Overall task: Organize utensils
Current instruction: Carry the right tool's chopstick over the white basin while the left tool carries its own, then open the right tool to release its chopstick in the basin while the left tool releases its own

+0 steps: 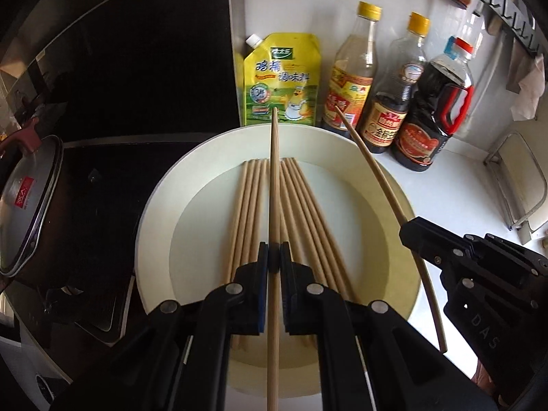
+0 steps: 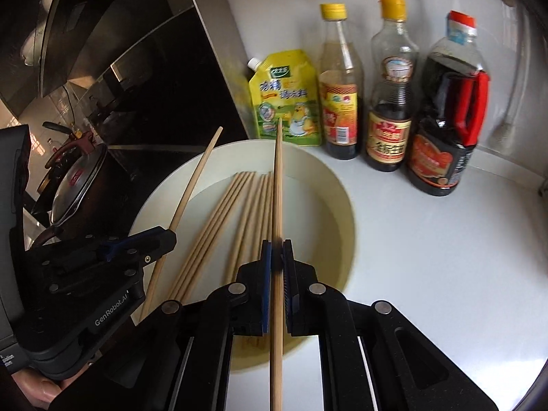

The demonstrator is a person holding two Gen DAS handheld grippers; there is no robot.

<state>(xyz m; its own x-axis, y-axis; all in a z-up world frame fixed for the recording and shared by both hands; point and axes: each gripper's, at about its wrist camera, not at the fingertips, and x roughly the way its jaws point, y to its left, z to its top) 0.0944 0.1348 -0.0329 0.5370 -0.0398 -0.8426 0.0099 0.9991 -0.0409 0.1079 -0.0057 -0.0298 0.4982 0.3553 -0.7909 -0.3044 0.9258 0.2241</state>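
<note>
A cream plate (image 1: 161, 205) (image 2: 342, 212) on the white counter holds several wooden chopsticks (image 1: 246, 205) (image 2: 219, 226) lying side by side. My left gripper (image 1: 274, 257) is shut on one chopstick (image 1: 274, 185) and holds it above the plate, pointing away. My right gripper (image 2: 277, 257) is shut on another chopstick (image 2: 278, 185) above the plate's right half. Each gripper shows in the other's view: the right one (image 1: 414, 229) with its chopstick (image 1: 380, 174), the left one (image 2: 164, 239) with its chopstick (image 2: 191, 185).
Behind the plate stand a yellow seasoning pouch (image 1: 279, 82) (image 2: 286, 99), two yellow-capped bottles (image 1: 352, 75) (image 2: 390, 102) and a large soy sauce jug (image 1: 435, 109) (image 2: 448, 120). A lidded pot (image 1: 27, 202) (image 2: 75, 191) sits on the black stove at left. A metal rack (image 1: 524, 185) stands right.
</note>
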